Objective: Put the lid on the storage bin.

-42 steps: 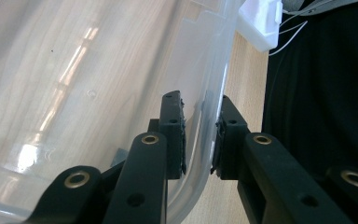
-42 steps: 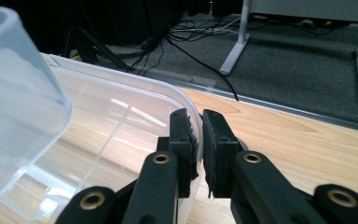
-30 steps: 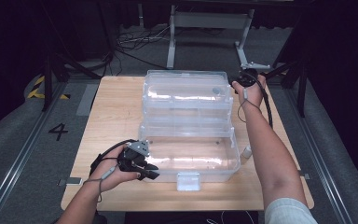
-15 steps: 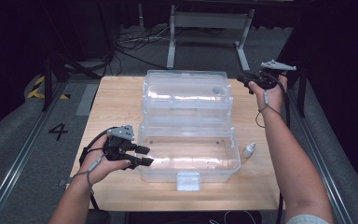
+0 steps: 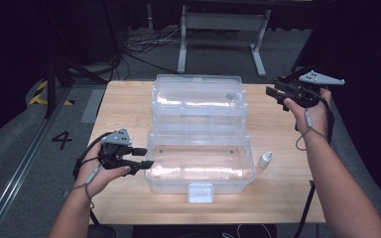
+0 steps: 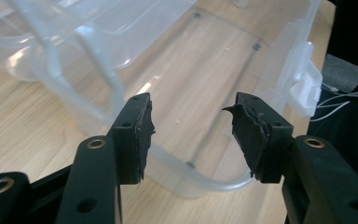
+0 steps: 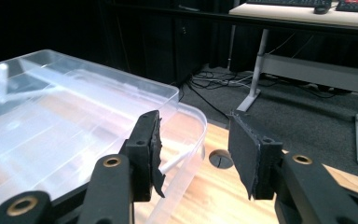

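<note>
light: bright tabletop (image 5: 129, 114) | surroundings dark | glare: clear box (image 5: 198, 99)

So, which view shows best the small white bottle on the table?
The high view: the small white bottle lies in full on the wooden table, just right of the clear plastic box. In the left gripper view, a pale shape at the top edge may be it; I cannot tell.

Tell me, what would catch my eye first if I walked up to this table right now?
Most likely the big clear plastic box lying open in the middle of the wooden table, with its white latch at the near edge. Next, the two black handheld grippers: the left gripper open beside the box's near left corner, the right gripper raised open off its far right. A small white bottle lies right of the box.
</note>
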A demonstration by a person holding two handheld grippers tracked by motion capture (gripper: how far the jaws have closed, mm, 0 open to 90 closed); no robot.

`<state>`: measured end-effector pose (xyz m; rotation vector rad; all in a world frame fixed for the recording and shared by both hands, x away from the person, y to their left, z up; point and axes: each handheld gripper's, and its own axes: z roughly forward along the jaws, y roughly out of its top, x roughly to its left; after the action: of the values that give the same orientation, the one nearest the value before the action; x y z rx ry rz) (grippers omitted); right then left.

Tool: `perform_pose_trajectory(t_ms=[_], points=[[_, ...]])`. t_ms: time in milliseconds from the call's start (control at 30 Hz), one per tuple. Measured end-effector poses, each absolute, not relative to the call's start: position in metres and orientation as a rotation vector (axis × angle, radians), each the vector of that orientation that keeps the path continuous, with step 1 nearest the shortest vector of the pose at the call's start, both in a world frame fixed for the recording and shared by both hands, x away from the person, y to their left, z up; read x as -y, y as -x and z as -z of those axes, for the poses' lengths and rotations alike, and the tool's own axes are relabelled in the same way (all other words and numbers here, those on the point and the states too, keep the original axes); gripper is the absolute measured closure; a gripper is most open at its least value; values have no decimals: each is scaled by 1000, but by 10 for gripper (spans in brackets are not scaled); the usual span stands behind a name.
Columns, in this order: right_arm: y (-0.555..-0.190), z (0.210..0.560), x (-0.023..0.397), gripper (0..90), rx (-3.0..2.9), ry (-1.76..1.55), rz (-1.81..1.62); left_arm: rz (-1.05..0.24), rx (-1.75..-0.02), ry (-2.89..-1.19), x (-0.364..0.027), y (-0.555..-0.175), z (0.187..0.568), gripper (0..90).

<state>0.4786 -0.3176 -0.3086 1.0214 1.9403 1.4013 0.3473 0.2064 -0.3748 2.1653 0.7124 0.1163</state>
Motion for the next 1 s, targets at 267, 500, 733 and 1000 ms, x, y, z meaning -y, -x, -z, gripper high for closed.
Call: perform_pose_trajectory(t_ms=[267,500,733,1000], points=[[-453,300,327,540,-1968,-981,-1404,-156,-800,-2114,-227,-344,373,481],[-439,297,331,536,-2000,-959,-1420,-213,-939,-2089,-239,-345,375,475],[-434,295,339,562,-2091,-929,-1388,-200,-981,-2069,-247,-348,379,471],[-433,294,345,582,-2256,-876,-1286,-191,-984,-2069,-248,-350,382,467]])
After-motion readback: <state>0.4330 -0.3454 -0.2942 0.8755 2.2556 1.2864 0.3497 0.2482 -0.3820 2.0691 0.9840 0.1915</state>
